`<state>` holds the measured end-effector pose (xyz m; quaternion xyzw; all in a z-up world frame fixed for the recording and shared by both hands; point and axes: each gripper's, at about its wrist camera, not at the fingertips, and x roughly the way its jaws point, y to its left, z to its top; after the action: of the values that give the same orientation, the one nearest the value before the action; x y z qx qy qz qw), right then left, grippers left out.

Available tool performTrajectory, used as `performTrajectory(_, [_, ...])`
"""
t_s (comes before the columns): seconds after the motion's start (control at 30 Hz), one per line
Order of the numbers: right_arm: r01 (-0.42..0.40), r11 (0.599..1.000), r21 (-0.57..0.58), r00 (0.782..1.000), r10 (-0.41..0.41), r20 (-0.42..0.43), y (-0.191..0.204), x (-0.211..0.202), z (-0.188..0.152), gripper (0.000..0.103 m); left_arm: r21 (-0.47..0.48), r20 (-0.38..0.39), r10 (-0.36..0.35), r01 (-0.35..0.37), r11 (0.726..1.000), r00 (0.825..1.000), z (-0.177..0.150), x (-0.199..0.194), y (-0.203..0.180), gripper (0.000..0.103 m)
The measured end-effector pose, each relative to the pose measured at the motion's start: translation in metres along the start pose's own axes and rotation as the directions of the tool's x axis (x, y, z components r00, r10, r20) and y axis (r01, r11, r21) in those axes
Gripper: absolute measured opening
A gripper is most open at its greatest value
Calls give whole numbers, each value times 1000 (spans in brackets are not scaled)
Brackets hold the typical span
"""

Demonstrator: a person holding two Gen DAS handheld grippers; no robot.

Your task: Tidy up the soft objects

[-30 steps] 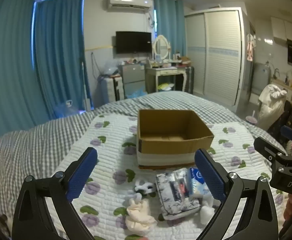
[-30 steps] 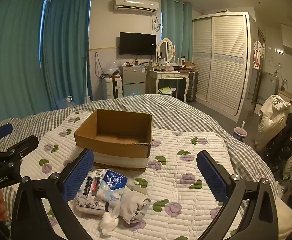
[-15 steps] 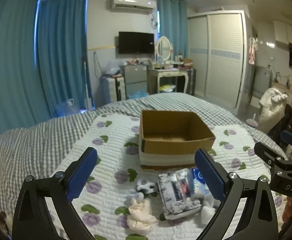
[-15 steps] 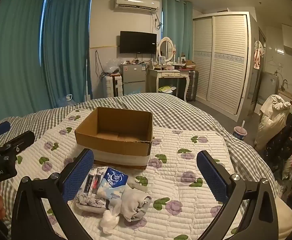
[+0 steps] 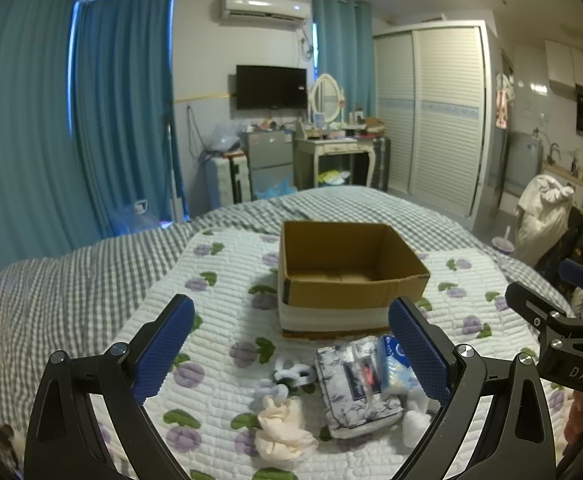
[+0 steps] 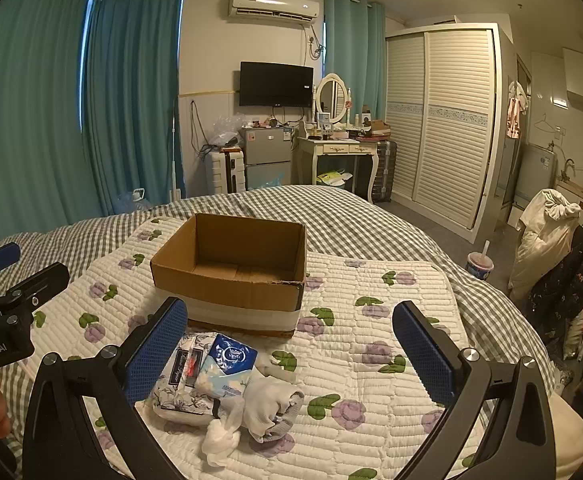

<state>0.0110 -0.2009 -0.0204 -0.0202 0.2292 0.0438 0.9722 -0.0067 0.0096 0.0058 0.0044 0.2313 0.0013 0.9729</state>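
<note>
Both grippers, left gripper and right gripper, gape empty; the floral-print soft tissue pack, long axis near-to-far, lies nearer the left, before the open brown cardboard box.

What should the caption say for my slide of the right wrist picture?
Open right gripper hovers over tissue packs and socks before an empty cardboard box.

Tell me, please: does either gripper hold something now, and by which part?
Nothing is held. The left gripper and the right gripper are both open above the quilt, with the soft items lying untouched below.
</note>
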Motion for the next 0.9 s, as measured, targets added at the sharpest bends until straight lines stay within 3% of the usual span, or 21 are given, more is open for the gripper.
performTrajectory(0.9, [2, 1000, -7, 1000, -2, 1, 2, -2, 1, 103, -1, 2, 2, -2, 1000, 1000, 1, 0, 0, 100])
